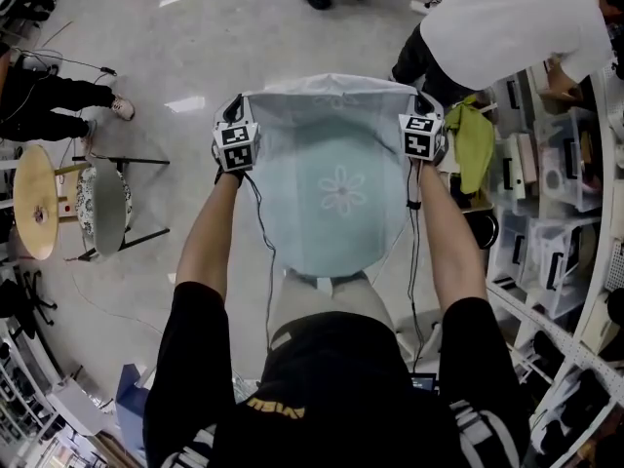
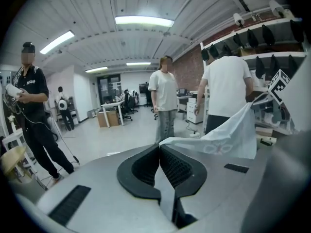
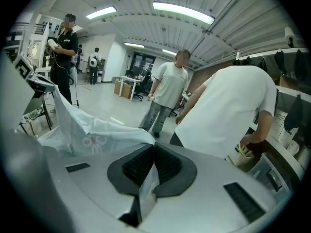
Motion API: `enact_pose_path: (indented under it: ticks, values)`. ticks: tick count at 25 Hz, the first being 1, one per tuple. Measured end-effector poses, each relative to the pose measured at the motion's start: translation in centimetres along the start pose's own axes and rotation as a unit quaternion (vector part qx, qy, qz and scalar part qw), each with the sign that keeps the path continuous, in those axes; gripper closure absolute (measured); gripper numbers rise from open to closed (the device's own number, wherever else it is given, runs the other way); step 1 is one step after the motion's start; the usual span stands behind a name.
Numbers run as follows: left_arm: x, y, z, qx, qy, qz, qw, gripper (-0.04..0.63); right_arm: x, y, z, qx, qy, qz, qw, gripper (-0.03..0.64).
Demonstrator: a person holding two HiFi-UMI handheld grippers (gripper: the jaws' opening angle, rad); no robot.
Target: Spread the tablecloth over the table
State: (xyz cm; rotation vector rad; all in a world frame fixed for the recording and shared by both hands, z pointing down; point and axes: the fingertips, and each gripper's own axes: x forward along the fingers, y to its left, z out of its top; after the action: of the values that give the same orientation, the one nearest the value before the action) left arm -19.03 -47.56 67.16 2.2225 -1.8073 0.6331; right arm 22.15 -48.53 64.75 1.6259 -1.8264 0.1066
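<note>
A pale blue tablecloth (image 1: 331,188) with a white flower print hangs spread between my two grippers in the head view, its lower edge near my waist. My left gripper (image 1: 232,117) is shut on its top left corner, my right gripper (image 1: 429,117) on its top right corner. In the left gripper view the tablecloth (image 2: 228,135) runs off to the right from the shut left gripper (image 2: 159,152). In the right gripper view the tablecloth (image 3: 92,132) drapes off to the left, pinched in the right gripper (image 3: 153,152). The table under the cloth is hidden.
A person in a white shirt (image 1: 507,22) bends close ahead on the right, beside shelves with bins (image 1: 556,232). A green cloth (image 1: 475,144) hangs there. A round wooden stool (image 1: 36,201) and a chair (image 1: 102,208) stand at left. More people (image 2: 165,98) stand further off.
</note>
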Motion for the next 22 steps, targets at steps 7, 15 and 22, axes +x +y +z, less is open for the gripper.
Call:
enact_pose_path:
  ticks: [7, 15, 22]
  values:
    - [0.0, -1.3, -3.0, -0.005, 0.011, -0.003, 0.9999, 0.575, 1.3, 2.6, -2.1, 0.015, 0.013, 0.022, 1.000, 0.609]
    - [-0.4, -3.8, -4.7, -0.020, 0.015, -0.017, 0.9995, 0.569, 0.8, 5.9, -3.3, 0.025, 0.021, 0.035, 0.999, 0.607]
    - [-1.0, -4.6, -5.3, -0.035, 0.014, -0.019, 0.9991, 0.431, 0.4, 7.1, -4.4, 0.041, 0.029, 0.044, 0.998, 0.592]
